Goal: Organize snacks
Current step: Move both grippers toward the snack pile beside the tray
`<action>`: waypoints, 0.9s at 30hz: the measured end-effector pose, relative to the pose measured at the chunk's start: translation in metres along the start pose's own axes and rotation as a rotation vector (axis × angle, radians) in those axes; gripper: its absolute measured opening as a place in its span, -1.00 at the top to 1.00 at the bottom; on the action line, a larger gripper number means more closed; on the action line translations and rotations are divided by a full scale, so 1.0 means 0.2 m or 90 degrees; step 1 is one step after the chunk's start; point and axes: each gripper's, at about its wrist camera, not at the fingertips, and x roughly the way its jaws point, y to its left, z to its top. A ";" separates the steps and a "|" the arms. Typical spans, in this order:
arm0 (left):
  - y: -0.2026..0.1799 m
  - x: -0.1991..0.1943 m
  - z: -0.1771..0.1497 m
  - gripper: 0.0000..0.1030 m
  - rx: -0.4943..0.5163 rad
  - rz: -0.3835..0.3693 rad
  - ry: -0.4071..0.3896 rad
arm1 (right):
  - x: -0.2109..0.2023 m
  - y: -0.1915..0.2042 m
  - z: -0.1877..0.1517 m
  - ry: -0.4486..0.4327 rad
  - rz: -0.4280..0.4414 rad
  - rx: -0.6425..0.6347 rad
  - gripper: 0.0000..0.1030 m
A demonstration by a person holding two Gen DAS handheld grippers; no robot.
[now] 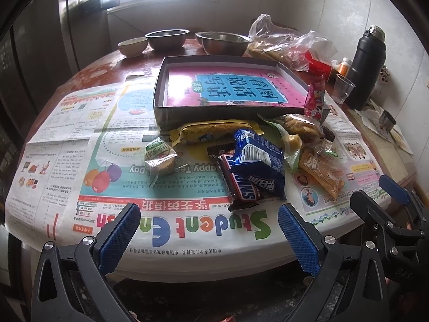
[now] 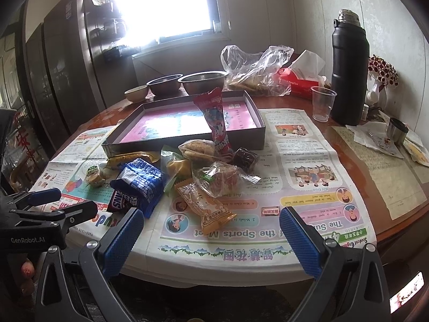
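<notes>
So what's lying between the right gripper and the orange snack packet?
Only bare newspaper separates the open right gripper from the orange snack packet, shown in the right wrist view.

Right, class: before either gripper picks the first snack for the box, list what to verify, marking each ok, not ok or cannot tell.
1. Left gripper jaws open, holding nothing: ok.
2. Right gripper jaws open, holding nothing: ok.
3. Box open, no snacks lying inside: ok.
4. Snacks within the box: not ok; blue packet lies on the newspaper.
5. Red packet leans against the box: ok to grasp.
</notes>
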 end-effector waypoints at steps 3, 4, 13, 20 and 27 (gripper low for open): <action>0.02 0.01 0.00 -0.98 -0.005 -0.003 0.008 | 0.01 0.00 0.00 0.004 0.003 0.002 -0.98; 0.02 0.01 0.00 -0.98 -0.006 -0.002 0.010 | 0.01 -0.01 0.00 0.005 0.004 0.002 -0.98; 0.11 0.04 0.03 -0.98 -0.025 0.008 -0.011 | 0.05 0.00 -0.01 0.024 0.016 0.002 -0.98; 0.23 0.07 0.06 -0.98 -0.071 0.014 -0.027 | 0.09 -0.02 -0.02 0.038 0.019 0.008 -0.98; 0.32 0.11 0.10 -0.98 -0.086 0.036 -0.012 | 0.13 -0.01 -0.01 0.045 0.020 0.003 -0.99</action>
